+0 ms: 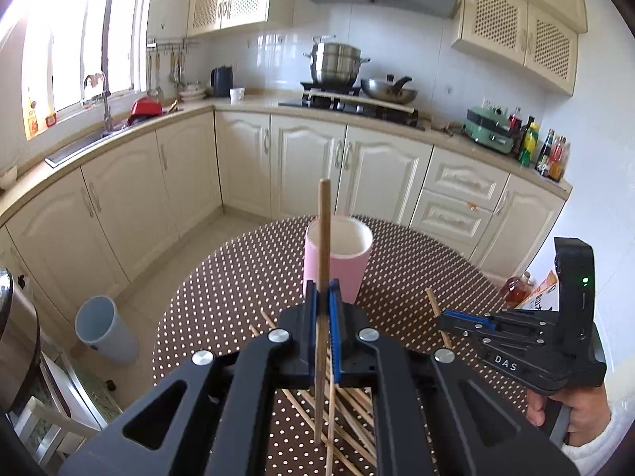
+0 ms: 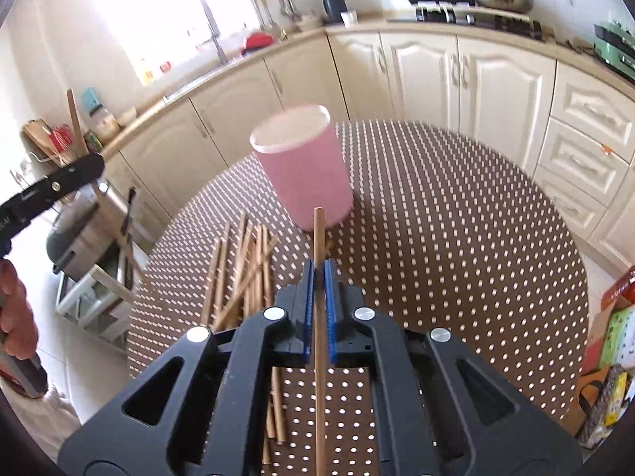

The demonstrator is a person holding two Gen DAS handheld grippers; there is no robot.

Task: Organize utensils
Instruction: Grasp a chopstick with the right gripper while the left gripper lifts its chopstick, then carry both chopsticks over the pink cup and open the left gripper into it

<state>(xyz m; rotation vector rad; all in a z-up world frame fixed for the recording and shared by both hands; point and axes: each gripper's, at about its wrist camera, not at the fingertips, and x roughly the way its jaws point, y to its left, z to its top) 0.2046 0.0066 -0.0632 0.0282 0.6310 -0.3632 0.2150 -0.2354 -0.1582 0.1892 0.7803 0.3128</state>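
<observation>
In the left wrist view my left gripper [image 1: 322,289] is shut on a wooden chopstick [image 1: 323,230]. The stick stands nearly upright in front of the pink cup [image 1: 349,273] on the round dotted table [image 1: 416,269]. Loose chopsticks [image 1: 349,408] lie on the table beneath this gripper. To the right, my right gripper [image 1: 441,319] is shut on another chopstick [image 1: 432,303]. In the right wrist view that right gripper [image 2: 319,273] pinches its chopstick [image 2: 318,234] just short of the pink cup [image 2: 305,166]. The chopstick pile [image 2: 246,269] lies to its left. My left gripper [image 2: 89,166] hovers at the far left with its stick [image 2: 73,119].
A grey-blue bin [image 1: 105,331] stands on the floor left of the table. Cream cabinets [image 1: 309,166] and a counter run behind it. A bottle [image 1: 516,291] and boxes [image 2: 615,337] sit off the table's right side. A cooker on a low shelf [image 2: 79,234] is at the left.
</observation>
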